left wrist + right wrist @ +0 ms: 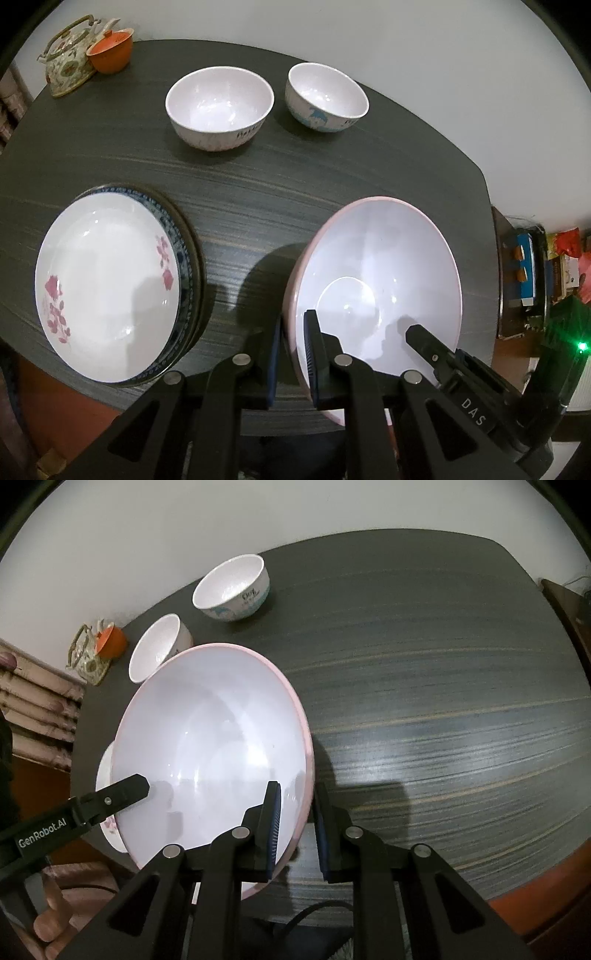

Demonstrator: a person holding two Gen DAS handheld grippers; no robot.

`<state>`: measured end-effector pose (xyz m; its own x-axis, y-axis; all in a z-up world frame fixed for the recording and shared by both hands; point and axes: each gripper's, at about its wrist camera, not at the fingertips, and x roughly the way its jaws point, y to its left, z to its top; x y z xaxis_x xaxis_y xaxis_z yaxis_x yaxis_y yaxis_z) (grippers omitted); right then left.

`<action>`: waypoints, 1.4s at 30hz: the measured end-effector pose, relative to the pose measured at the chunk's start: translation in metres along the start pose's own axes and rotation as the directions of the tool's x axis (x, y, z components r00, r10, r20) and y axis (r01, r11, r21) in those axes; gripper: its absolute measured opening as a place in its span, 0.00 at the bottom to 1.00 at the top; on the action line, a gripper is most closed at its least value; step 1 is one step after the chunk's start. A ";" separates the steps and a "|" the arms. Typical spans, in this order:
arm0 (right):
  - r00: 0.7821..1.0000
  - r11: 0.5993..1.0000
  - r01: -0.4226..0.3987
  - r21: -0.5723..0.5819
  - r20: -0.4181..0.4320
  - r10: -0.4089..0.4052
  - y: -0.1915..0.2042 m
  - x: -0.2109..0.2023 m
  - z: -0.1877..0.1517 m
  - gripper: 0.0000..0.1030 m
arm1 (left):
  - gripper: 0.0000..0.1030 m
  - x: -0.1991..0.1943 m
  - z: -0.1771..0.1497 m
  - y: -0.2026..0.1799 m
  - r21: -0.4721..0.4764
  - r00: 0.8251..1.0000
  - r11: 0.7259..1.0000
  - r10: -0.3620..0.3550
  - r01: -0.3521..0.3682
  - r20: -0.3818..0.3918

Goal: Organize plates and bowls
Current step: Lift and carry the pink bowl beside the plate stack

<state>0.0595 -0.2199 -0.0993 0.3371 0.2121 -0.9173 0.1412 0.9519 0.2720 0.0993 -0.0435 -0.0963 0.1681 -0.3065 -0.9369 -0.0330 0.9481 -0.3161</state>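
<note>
The left gripper [293, 354] was clamped on the near left rim of the large pink bowl [384, 258], while the right gripper [297, 827] pinched its opposite rim, the two holding it above the dark counter [240, 192]. Just left of it lay a floral plate [107, 288] stacked on a blue-rimmed plate [184, 258]. Farther back stood two small white bowls [219, 107], well apart from an orange cup [110, 50].

the left gripper [293, 354] pinches the rim of the big pink bowl [380, 266] above the dark table [258, 206]; two small bowls [219, 105] stand behind, flowered plates [107, 284] at the left
</note>
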 end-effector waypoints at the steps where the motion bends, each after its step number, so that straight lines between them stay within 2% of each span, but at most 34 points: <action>1: 1.000 1.000 0.002 0.000 -0.004 -0.002 0.001 0.002 -0.002 0.17 | 0.12 0.003 0.002 0.001 -0.002 1.000 1.000 0.001 -0.001 -0.002; 11: 0.999 1.000 0.008 -0.005 -0.038 -0.008 0.001 0.015 -0.019 0.17 | 0.12 0.016 -0.001 -0.001 -0.006 0.999 0.999 0.033 -0.034 -0.005; 42: 0.997 1.000 0.021 0.002 -0.069 -0.021 0.000 0.030 -0.021 0.17 | 0.12 0.040 -0.002 0.000 -0.023 0.998 0.998 0.058 -0.059 -0.033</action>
<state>0.0498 -0.2093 -0.1330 0.2688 0.2073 -0.9406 0.1504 0.9555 0.2536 0.1036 -0.0557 -0.1343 0.1335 -0.2538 -0.9580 -0.0651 0.9623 -0.2640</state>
